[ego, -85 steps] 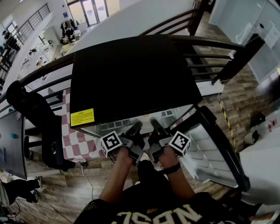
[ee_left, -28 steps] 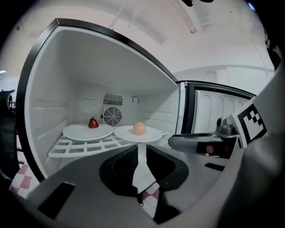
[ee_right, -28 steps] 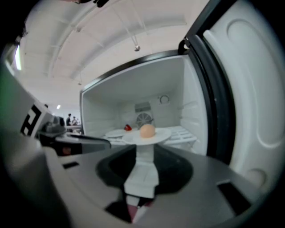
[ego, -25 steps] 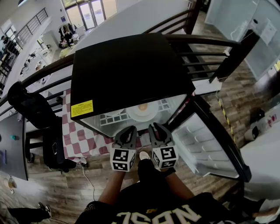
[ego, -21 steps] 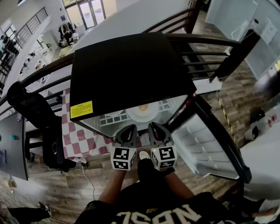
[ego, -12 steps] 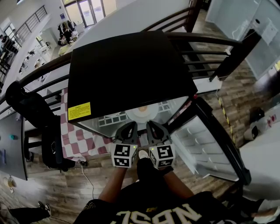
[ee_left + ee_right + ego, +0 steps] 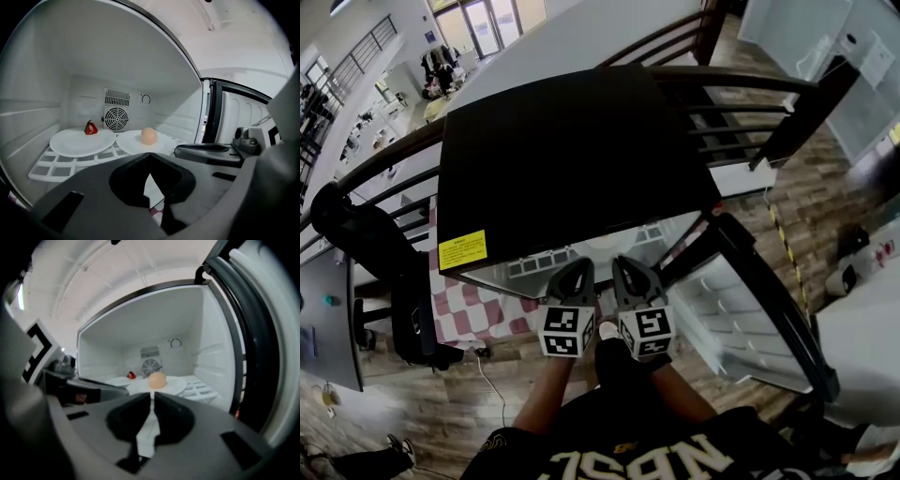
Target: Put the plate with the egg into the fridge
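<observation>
**Q:** Grippers?

**A:** Left gripper (image 7: pixel 574 269): jaws together, empty. Right gripper (image 7: pixel 628 266): jaws had just been closing and were nearly together, with nothing between them. I held both just outside the open fridge (image 7: pixel 572 159), probably because the load needed no more carrying.

**Q:** Task item?

**A:** Plate (image 7: pixel 133 145) with egg (image 7: pixel 148 136): flat on the white grid shelf (image 7: pixel 47 166), beside a second plate (image 7: pixel 70 143) that bore a small red fruit (image 7: pixel 90 128). A fan grille (image 7: pixel 116 119) was behind.

**Q:** Room?

**A:** Door (image 7: pixel 741 309) open at my right. Checkered mat (image 7: pixel 464 314), wood-plank floor (image 7: pixel 806 202), dark railing (image 7: pixel 722 84) beyond.
</observation>
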`<state>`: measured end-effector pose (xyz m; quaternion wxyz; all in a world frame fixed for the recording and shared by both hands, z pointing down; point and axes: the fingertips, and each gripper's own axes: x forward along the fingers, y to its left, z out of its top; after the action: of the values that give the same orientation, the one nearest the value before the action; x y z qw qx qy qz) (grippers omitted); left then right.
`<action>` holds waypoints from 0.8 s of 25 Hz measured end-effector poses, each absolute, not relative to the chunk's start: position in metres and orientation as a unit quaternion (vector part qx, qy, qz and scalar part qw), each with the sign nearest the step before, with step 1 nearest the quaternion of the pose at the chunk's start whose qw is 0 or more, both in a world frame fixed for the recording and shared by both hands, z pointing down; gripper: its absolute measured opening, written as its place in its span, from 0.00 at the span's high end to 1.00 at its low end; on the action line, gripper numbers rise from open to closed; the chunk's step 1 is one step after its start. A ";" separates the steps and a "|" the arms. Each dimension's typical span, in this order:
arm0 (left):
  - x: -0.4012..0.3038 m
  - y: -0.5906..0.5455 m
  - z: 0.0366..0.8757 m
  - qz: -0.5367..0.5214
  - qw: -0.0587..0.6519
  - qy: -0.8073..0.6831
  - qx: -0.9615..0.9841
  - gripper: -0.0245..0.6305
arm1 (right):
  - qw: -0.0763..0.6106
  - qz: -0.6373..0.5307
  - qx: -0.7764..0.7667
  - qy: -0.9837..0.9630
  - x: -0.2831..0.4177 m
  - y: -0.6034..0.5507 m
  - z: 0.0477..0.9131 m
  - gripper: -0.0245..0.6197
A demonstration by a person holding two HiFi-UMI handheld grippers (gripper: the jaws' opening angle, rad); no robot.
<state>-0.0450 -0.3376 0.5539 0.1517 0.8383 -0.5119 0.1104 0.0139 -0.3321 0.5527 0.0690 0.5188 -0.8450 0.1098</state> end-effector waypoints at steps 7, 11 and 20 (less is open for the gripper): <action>-0.044 -0.347 0.553 0.112 0.160 -0.516 0.834 0.93 | 0.070 0.114 0.515 -0.846 0.015 -0.340 0.553 0.90; -0.044 -0.352 0.553 0.114 0.164 -0.518 0.832 0.93 | 0.069 0.115 0.514 -0.847 0.015 -0.345 0.552 0.90; -0.039 -0.358 0.554 0.114 0.176 -0.514 0.832 0.93 | 0.066 0.118 0.511 -0.849 0.015 -0.354 0.552 0.90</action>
<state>-0.0389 -0.3584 0.5543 0.1756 0.8316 -0.5144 0.1141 0.0147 -0.3545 0.5515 0.0665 0.5107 -0.8491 0.1176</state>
